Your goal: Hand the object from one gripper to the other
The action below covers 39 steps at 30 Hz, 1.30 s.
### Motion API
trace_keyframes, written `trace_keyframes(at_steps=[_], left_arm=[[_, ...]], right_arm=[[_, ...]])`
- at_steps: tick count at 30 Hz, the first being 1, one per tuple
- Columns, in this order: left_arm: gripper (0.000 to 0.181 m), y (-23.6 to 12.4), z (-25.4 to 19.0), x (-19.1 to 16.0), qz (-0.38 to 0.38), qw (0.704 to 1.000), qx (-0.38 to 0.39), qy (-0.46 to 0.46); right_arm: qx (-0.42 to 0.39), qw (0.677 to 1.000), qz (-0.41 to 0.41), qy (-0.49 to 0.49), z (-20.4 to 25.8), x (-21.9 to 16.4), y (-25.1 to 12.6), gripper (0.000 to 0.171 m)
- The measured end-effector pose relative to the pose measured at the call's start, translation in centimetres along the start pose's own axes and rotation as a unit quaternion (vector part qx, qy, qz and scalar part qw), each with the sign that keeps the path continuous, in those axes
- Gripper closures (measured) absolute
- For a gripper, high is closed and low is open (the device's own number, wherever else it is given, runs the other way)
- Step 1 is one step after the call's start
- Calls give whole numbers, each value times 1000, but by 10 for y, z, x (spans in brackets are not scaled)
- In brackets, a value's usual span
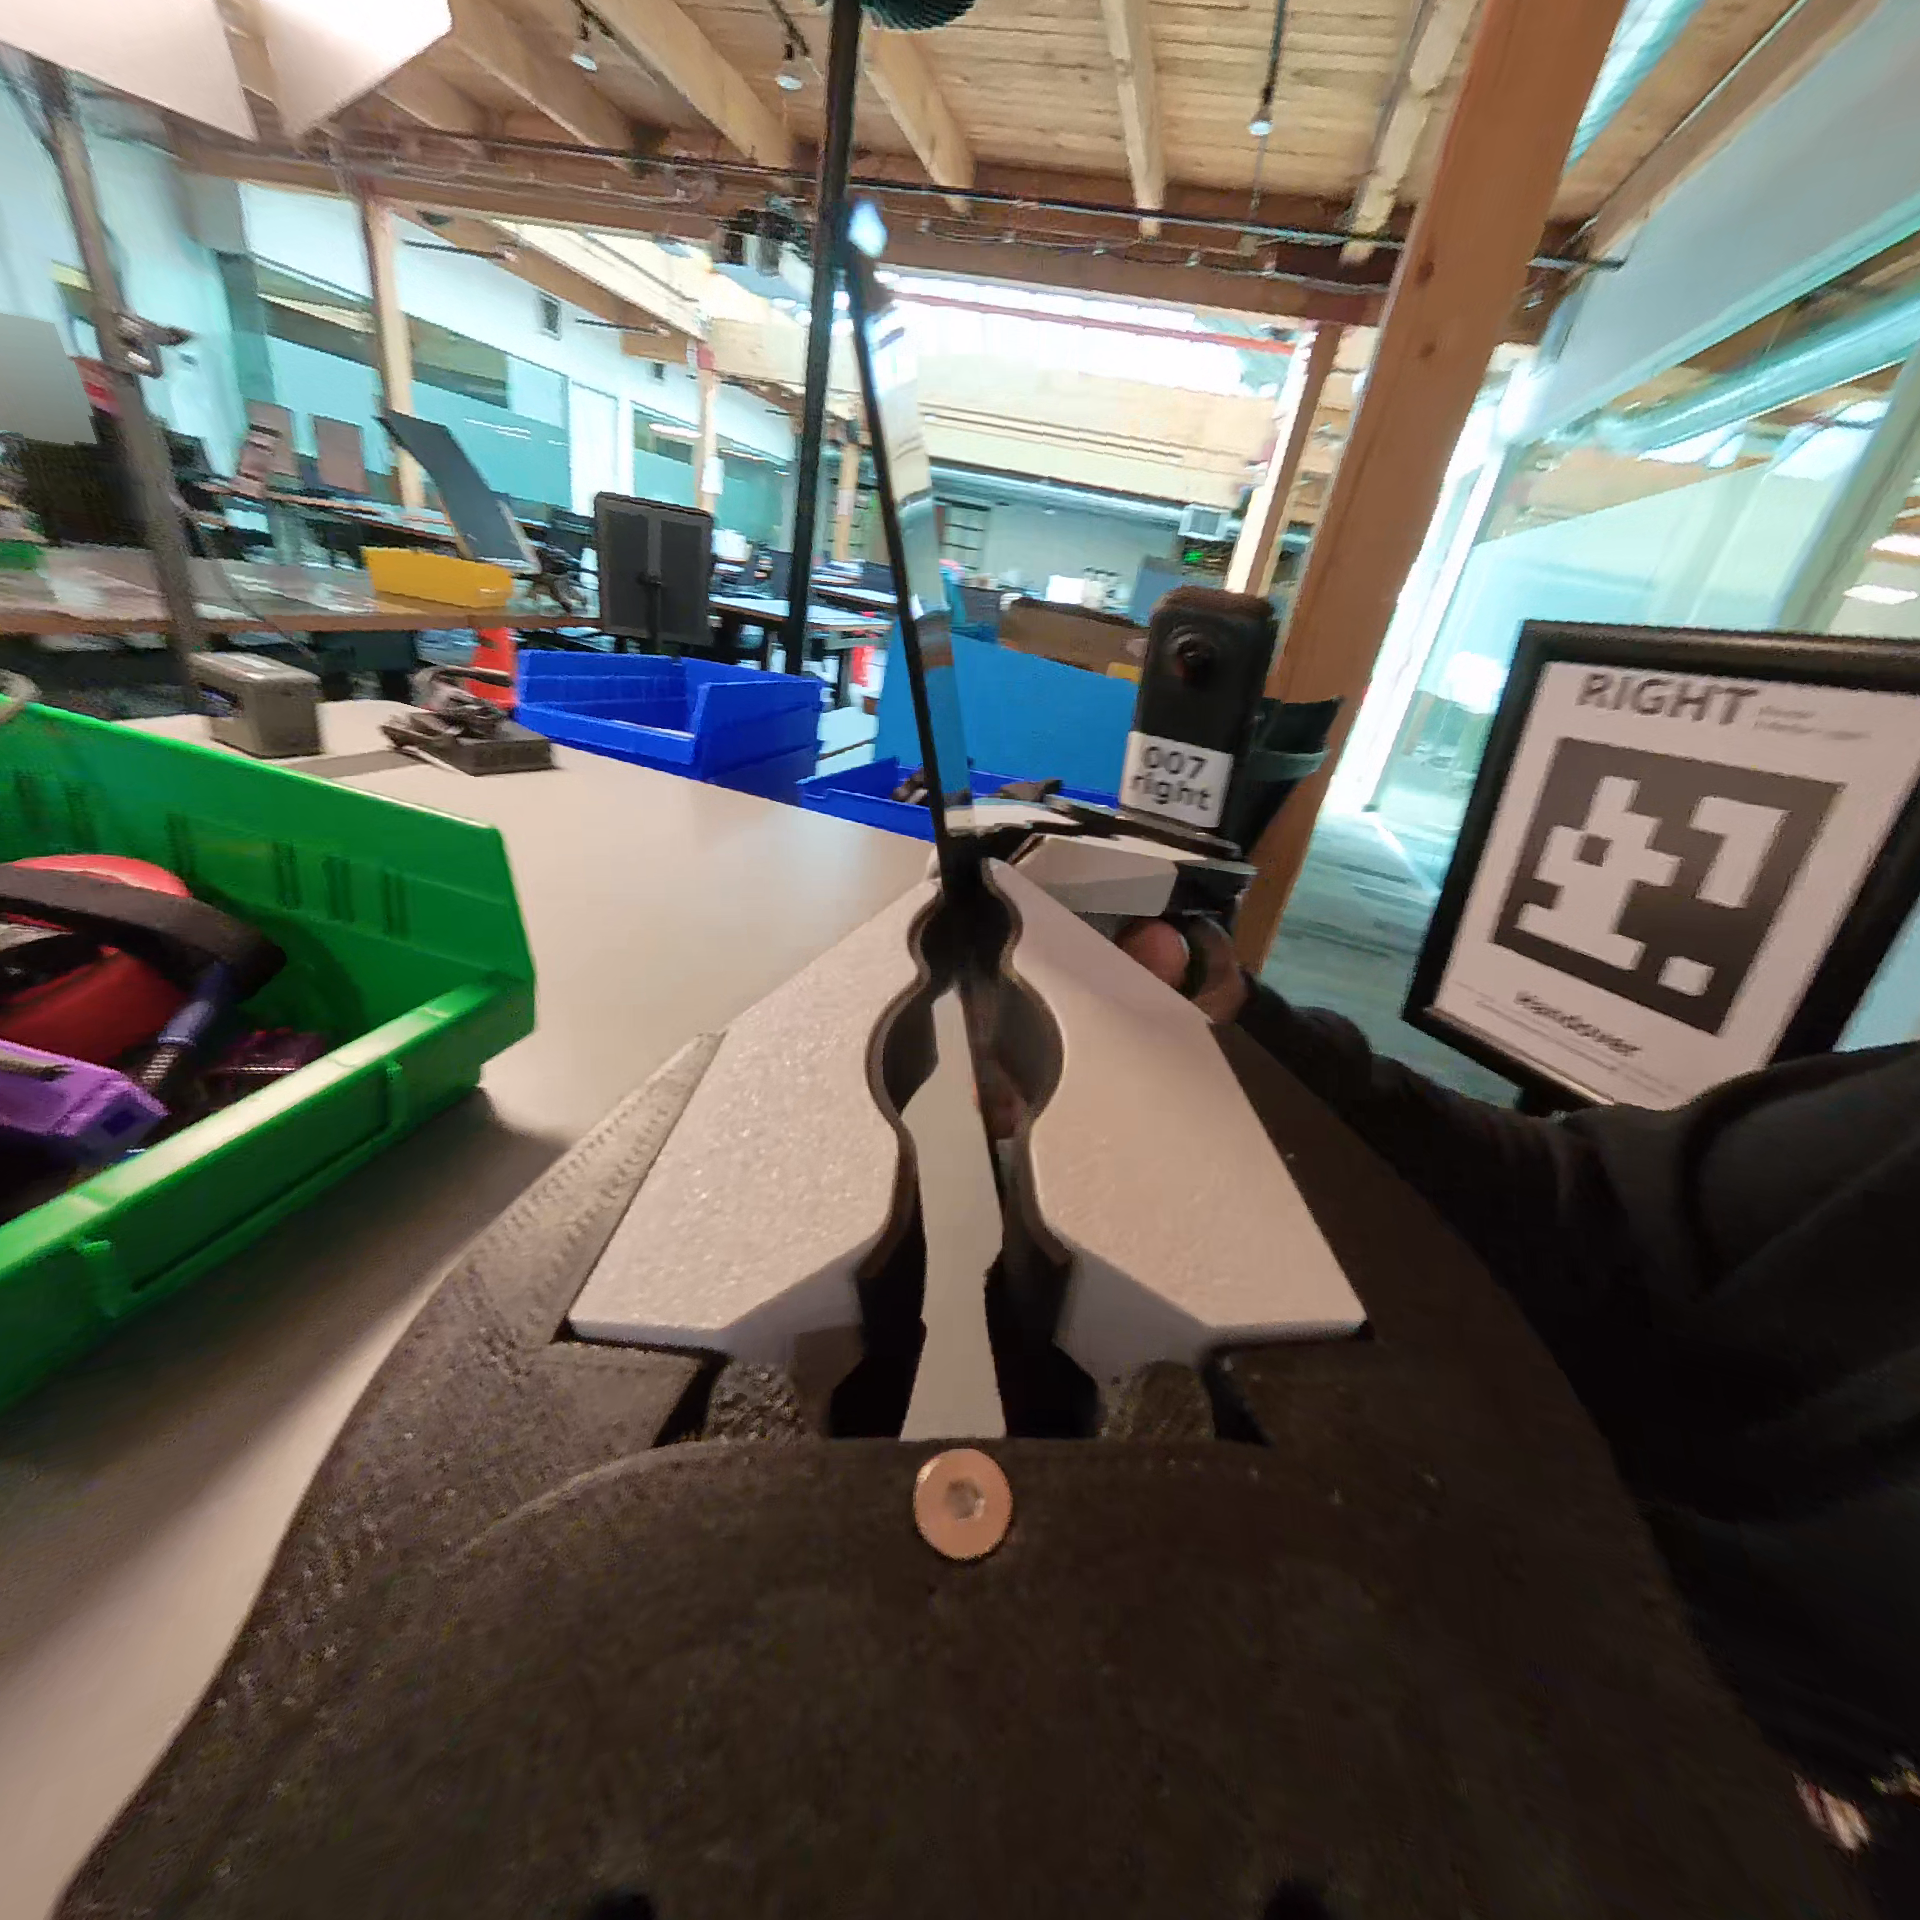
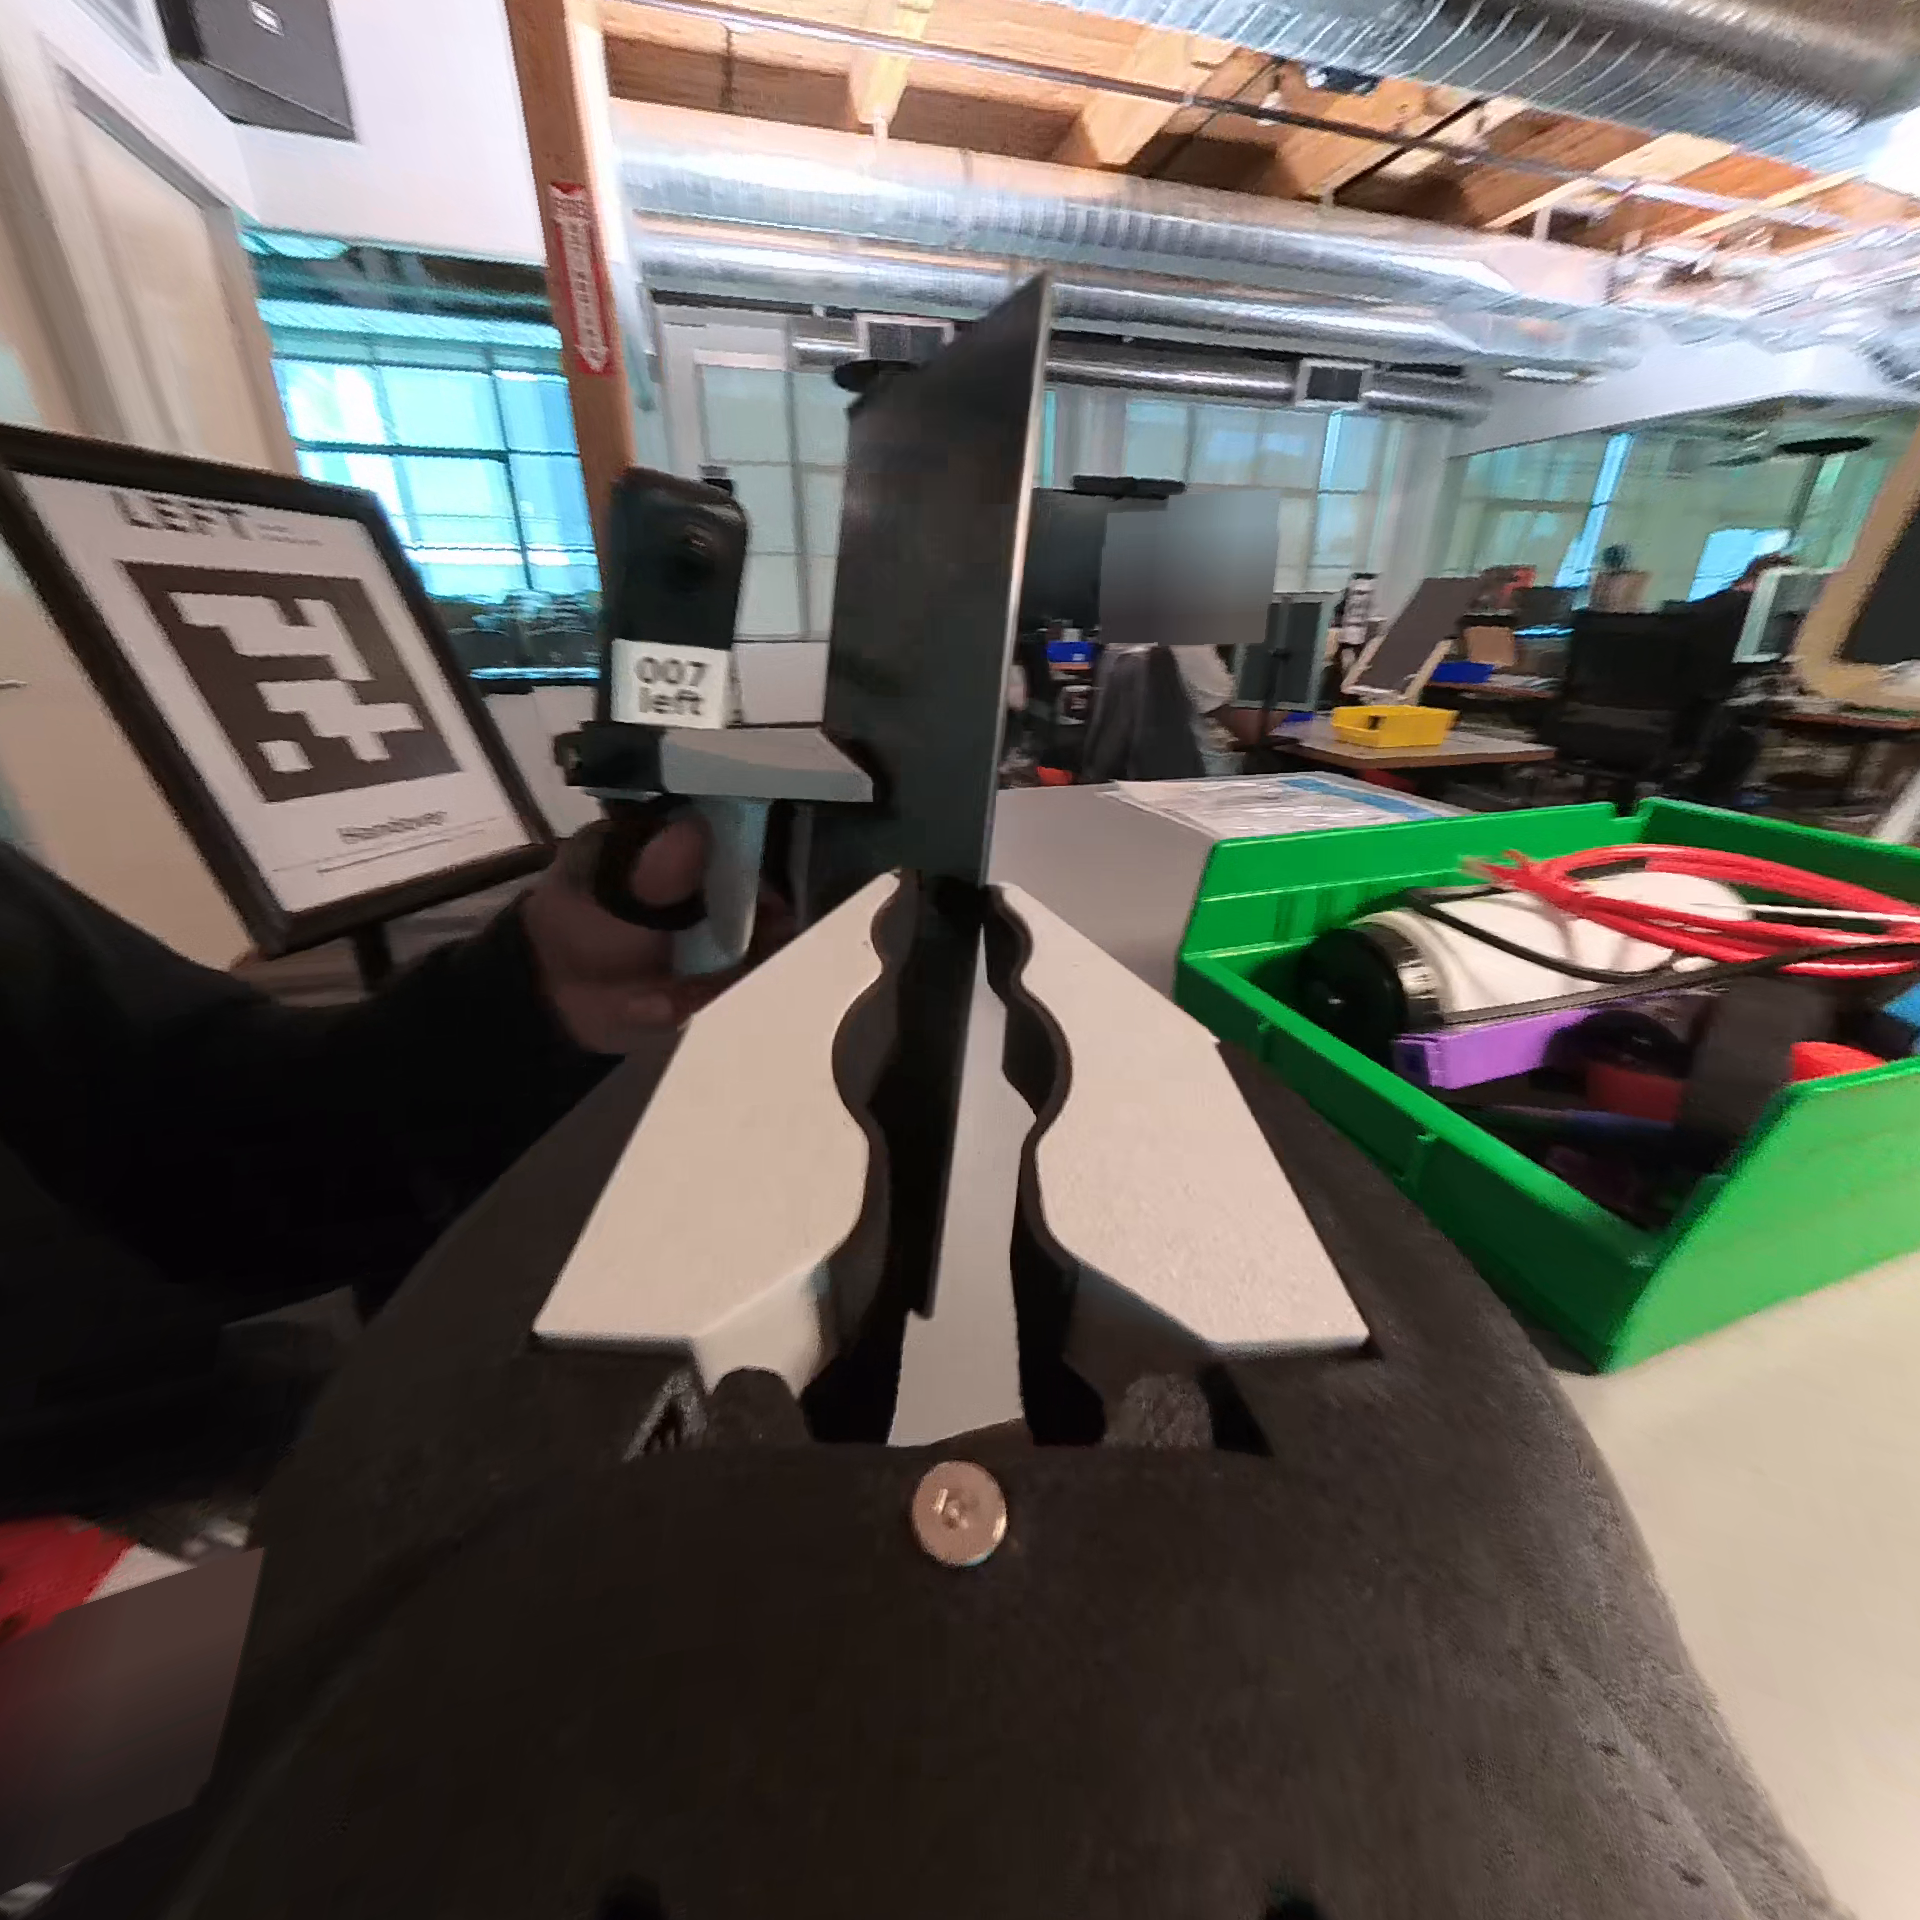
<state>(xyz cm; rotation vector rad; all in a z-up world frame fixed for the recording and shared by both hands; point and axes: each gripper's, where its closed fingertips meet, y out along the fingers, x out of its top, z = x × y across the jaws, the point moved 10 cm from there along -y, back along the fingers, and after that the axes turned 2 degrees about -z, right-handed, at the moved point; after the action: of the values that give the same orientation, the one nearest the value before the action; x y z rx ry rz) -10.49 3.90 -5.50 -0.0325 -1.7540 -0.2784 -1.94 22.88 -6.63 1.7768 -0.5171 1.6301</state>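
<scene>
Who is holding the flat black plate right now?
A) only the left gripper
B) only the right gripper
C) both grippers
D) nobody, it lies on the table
C: the flat black plate stands pinched in the right gripper, while the left gripper clamps its edge too.

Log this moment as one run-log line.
stage: mid-handover | left gripper: shut on plate | right gripper: shut on plate | plate: thin, dark, upright, above table | bin: untouched
</scene>
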Motion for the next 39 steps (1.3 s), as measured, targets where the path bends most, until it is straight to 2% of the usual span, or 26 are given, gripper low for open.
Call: trace_keyframes(at_steps=[2,5,11,16,19,23,26,29,32,34,39], left_arm=[[179,-2,0,3,-2,999,39,26],[179,-3,-1,7,11,991,111,68],[179,1,-18,8,31,952,181,245],[179,4,-23,3,61,930,171,321],[179,6,-23,-7,122,914,140,360],[179,7,-25,-18,200,885,112,405],[179,7,-26,-23,240,871,98,417],[179,5,-22,-25,266,856,119,428],[169,1,-17,-19,241,870,134,410],[157,-4,-14,-11,208,893,131,377],[153,-23,1,9,86,951,132,266]], right_arm=[[-33,999,1,-32,0,3,-1,146],[-77,994,-3,-80,1,6,-2,142],[-109,988,-16,-106,8,13,2,138],[-133,974,-33,-181,23,28,1,131],[-142,957,-39,-249,33,37,-2,127],[-126,932,21,-340,46,40,-2,124],[-101,917,103,-372,47,31,0,140],[-90,920,140,-356,42,26,-1,149],[-70,935,121,-326,38,27,-6,161],[-63,948,90,-299,35,30,-10,164],[-81,976,17,-203,15,31,-20,169]])
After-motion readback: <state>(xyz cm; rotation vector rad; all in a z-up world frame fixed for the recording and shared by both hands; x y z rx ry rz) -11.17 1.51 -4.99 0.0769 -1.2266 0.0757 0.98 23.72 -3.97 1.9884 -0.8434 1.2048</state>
